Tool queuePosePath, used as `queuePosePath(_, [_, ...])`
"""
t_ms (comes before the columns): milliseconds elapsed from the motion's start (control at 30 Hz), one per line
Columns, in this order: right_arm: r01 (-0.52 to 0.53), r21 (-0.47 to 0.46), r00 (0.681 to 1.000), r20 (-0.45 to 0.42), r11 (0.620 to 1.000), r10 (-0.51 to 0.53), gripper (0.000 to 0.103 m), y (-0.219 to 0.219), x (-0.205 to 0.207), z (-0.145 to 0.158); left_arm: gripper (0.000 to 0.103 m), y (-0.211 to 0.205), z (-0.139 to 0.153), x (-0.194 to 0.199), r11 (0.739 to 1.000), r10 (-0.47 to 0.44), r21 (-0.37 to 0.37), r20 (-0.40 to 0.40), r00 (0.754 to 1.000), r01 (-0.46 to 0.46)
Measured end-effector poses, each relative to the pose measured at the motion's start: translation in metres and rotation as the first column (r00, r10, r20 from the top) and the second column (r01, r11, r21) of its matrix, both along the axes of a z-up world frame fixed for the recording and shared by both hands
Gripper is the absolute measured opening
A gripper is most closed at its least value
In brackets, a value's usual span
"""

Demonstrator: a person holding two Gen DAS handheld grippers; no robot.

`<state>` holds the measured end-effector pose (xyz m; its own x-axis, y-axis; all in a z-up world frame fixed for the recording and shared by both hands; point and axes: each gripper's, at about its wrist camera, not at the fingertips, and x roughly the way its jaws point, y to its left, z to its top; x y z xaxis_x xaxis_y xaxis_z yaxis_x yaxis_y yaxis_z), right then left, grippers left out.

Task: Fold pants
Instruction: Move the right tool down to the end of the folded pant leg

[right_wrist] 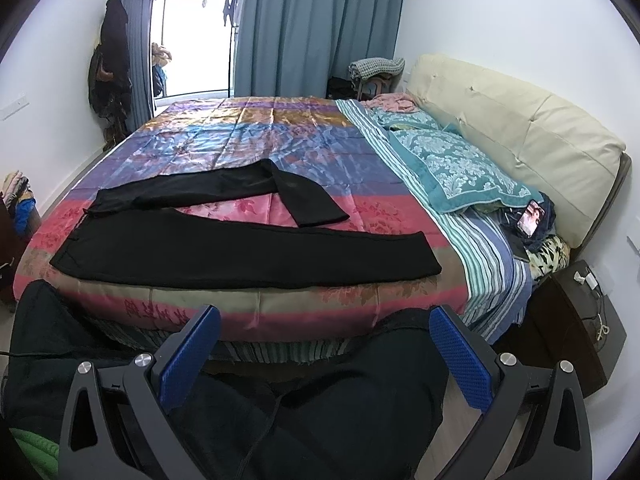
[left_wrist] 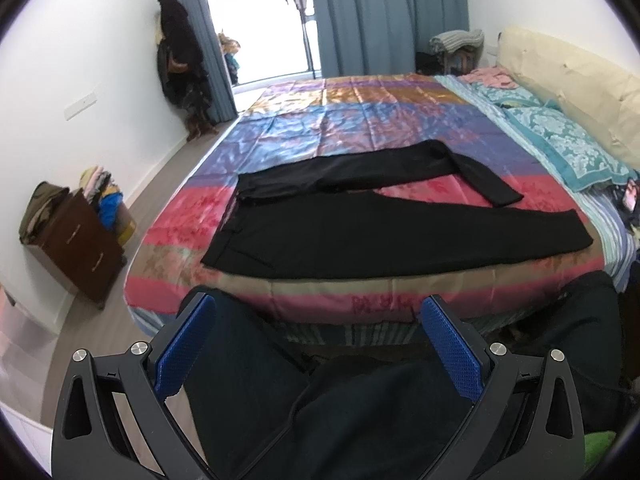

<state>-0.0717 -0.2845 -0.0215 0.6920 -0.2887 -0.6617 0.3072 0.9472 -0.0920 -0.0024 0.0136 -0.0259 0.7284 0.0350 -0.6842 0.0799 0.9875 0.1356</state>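
Bed [left_wrist: 400, 292] [right_wrist: 280, 304]: covered by a satin bedspread [left_wrist: 340, 128] [right_wrist: 224, 140] in pink, blue, purple and gold bands, lying smooth. A cream padded headboard [left_wrist: 580, 92] [right_wrist: 512, 128] runs along the right side, with a teal patterned pillow [left_wrist: 568, 140] [right_wrist: 460, 164] against it.

Blue curtains [left_wrist: 384, 12] [right_wrist: 316, 20] hang at the far wall beside a bright balcony door.

Black pants [left_wrist: 304, 232] [right_wrist: 224, 252]: spread flat on the bedspread near the front edge of the bed, waist to the left. The nearer leg lies straight, reaching rightward. The farther leg angles away from it, and its lower part is bent back toward the front. Pink fabric shows between the two legs.

A dark wooden drawer unit [left_wrist: 84, 248] stands on the floor left of the bed, clothes piled on it. A lit phone [right_wrist: 530, 217] lies by the pillow.

Left gripper [left_wrist: 318, 312]: jaws spread wide, nothing between them, short of the bed and well apart from the pants.

Right gripper [right_wrist: 324, 322]: jaws likewise spread wide, holding nothing, positioned before the front edge of the bed.
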Motion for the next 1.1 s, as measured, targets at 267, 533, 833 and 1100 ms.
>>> queuePosePath(267, [-0.043,0.073,0.993,0.112,0.996,0.035,0.103,-0.012,-0.005,0.01,0.103,-0.015,0.002,0.025,0.999,-0.041,-0.005,-0.025,0.999,0.04])
queuePosePath(533, [-0.066,0.151,0.991,0.126,0.986,0.047,0.103,-0.033,0.012,-0.01,0.103,-0.035,0.048,0.069,0.989,-0.091,-0.11,0.077,0.993,0.099])
queuePosePath(833, [-0.221,0.211,0.975,0.069,0.952,0.211,0.1,-0.073,0.169,-0.079,0.103,-0.06,0.008,0.135,0.991,-0.071,-0.111,0.023,0.997,0.073])
queuePosePath(1100, [-0.26,0.203,0.946,-0.142,0.944,0.291,0.083,-0.112,0.304,-0.16,0.103,-0.054,-0.037,0.173,0.993,-0.004,-0.118,-0.114,0.993,-0.009])
